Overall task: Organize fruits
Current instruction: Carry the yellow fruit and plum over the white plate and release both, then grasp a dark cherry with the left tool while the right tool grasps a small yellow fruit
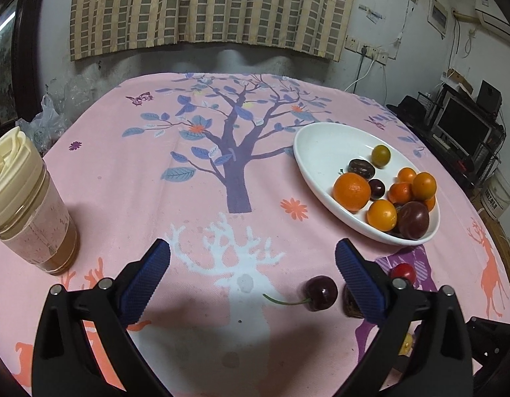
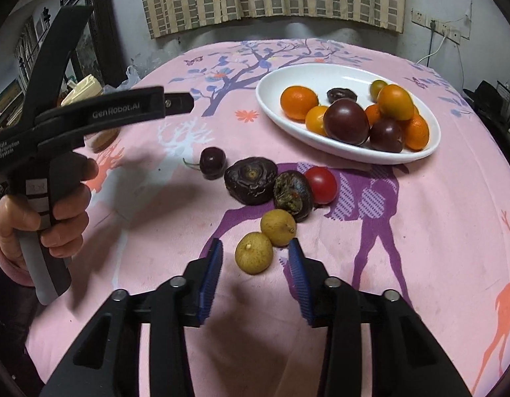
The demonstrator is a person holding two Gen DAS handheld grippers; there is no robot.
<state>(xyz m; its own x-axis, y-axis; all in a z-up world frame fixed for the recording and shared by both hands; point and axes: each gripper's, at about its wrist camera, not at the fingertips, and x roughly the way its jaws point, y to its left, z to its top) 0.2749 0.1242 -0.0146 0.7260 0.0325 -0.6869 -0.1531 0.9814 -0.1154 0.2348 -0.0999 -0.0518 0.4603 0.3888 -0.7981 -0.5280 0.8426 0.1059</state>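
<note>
A white oval plate [image 2: 275, 106] [image 1: 308, 152] holds several oranges, dark plums and small fruits. Loose on the pink cloth lie a dark cherry [image 2: 213, 162] [image 1: 320, 292], two dark wrinkled fruits [image 2: 251, 180] [image 2: 293, 196], a red cherry tomato [image 2: 321, 185] [image 1: 403, 273] and two yellow-green longans [image 2: 254, 253] [image 2: 278, 227]. My right gripper [image 2: 255, 254] is open, its blue pads either side of the nearer longan. My left gripper [image 1: 253, 259] is open and empty above the cloth, the cherry just inside its right finger.
A lidded jar [image 1: 30, 211] of brownish liquid stands at the table's left edge. The left gripper body and the hand holding it [image 2: 56, 152] fill the left of the right wrist view. Shelves with a monitor [image 1: 463, 125] stand beyond the table at right.
</note>
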